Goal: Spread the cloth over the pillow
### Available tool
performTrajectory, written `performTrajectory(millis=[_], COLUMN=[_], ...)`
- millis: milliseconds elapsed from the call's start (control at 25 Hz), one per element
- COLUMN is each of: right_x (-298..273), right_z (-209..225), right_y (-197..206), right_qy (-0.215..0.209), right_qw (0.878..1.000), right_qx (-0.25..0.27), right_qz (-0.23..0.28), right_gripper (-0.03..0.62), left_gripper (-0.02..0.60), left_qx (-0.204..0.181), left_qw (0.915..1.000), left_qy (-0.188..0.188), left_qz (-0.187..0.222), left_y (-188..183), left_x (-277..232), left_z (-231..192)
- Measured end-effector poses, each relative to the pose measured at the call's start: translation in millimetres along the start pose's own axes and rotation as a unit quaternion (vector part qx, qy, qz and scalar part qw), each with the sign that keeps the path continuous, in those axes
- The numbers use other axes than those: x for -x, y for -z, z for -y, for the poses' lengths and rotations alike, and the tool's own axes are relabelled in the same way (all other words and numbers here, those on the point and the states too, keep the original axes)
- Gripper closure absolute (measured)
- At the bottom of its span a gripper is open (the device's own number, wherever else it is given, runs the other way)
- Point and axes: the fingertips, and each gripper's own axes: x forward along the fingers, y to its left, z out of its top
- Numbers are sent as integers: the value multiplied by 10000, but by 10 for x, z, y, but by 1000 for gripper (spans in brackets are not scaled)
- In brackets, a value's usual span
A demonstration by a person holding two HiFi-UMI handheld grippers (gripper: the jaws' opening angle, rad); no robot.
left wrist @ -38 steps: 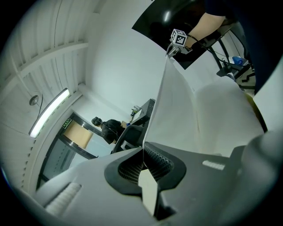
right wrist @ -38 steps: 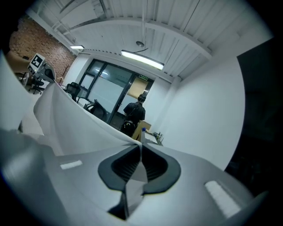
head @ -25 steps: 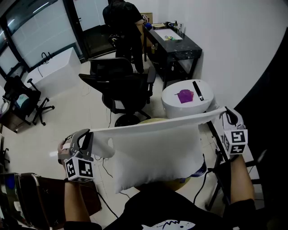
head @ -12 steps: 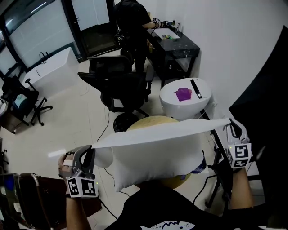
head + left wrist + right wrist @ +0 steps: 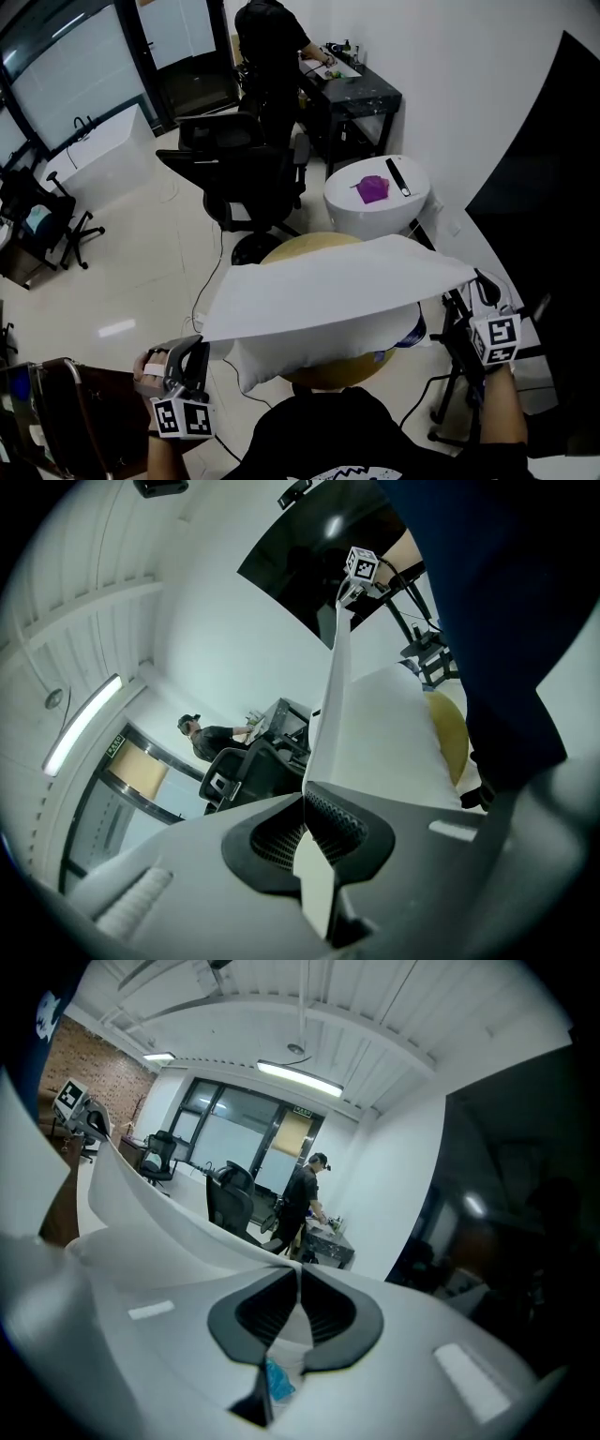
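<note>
White fabric cloth [image 5: 328, 281] is hanging taut just above the white pillow [image 5: 309, 347]. The left gripper [image 5: 198, 348] and right gripper [image 5: 475, 282] are both clamping its corners. Lowering and release are judged outstanding.

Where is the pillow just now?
In the head view the pillow lies low at centre, on a yellowish round seat, just under the cloth stretched between the left gripper and right gripper.

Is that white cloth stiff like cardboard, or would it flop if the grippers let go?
Probably floppy: the cloth looks flat only because the left gripper and right gripper pinch its corners and pull it tight. Seen edge-on it seems thin and light, so it would likely drape over the pillow if released.
</note>
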Motion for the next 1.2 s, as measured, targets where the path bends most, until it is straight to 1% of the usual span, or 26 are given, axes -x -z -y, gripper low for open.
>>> performTrajectory(millis=[200,480,680,880,1120,1200], right_x=[236,521,635,717,722,703], right_z=[-141,-396,-642,-810,-1003,-1059], right_y=[348,1019,1500,1908,2283,2408], right_qy=[-290,-906,-1205,-1397,-1530,-1565], right_qw=[9995,9952,9906,9860,9809,9788], right_qx=[-74,-227,-269,-165,68,117], right_qz=[-19,-277,-588,-901,-1202,-1314], right_gripper=[574,574,574,574,574,574], left_gripper=[581,581,581,581,581,581], left_qx=[200,518,656,430,5,-65], left_qw=[9994,9959,9926,9900,9864,9848], left_qy=[140,444,631,868,1033,1095], left_qz=[-227,-588,-810,-1020,-1277,-1348], left_y=[46,168,322,460,650,720], left_x=[143,229,241,186,29,-35], left_z=[460,1269,1784,2248,2636,2764])
